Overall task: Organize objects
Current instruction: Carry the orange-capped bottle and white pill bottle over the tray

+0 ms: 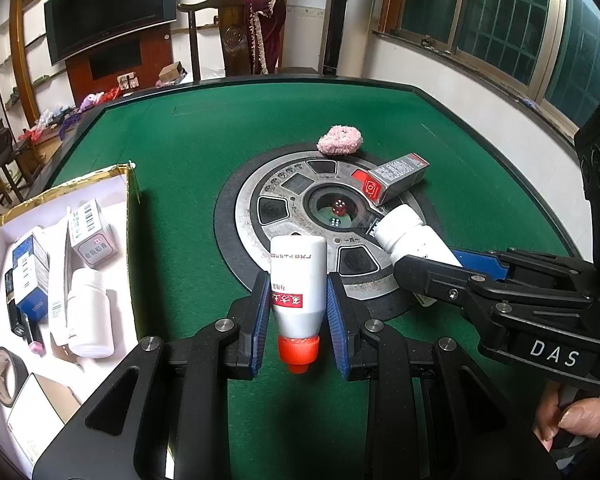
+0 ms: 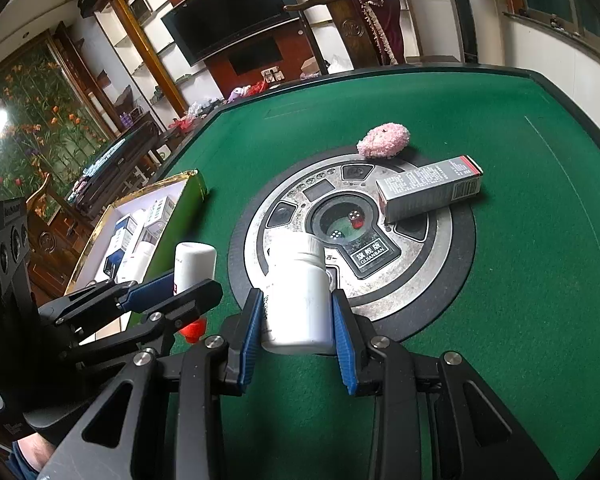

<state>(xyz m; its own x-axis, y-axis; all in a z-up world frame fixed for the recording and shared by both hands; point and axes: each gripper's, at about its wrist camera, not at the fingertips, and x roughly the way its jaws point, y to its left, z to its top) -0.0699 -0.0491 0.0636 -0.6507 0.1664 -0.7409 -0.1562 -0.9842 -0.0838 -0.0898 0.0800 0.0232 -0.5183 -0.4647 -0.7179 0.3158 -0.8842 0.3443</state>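
My left gripper (image 1: pixel 298 304) is shut on a white bottle with a red cap (image 1: pixel 298 280), cap toward me, held above the green felt. My right gripper (image 2: pixel 296 320) is shut on a white pill bottle (image 2: pixel 296 296), its lid pointing away. In the left wrist view the right gripper (image 1: pixel 444 268) reaches in from the right with that pill bottle (image 1: pixel 412 236). In the right wrist view the left gripper (image 2: pixel 168 292) and its red-capped bottle (image 2: pixel 192 264) show at the left. An open box (image 1: pixel 130 200) at the left holds several packets and a white bottle (image 1: pixel 88 312).
A grey and red carton (image 1: pixel 392 178) lies on the round metal dice panel (image 1: pixel 260 184) at the table's centre; a pink fluffy ball (image 1: pixel 340 140) sits just behind it. Green felt table (image 1: pixel 204 132) has raised dark edges. A chair and a TV stand beyond.
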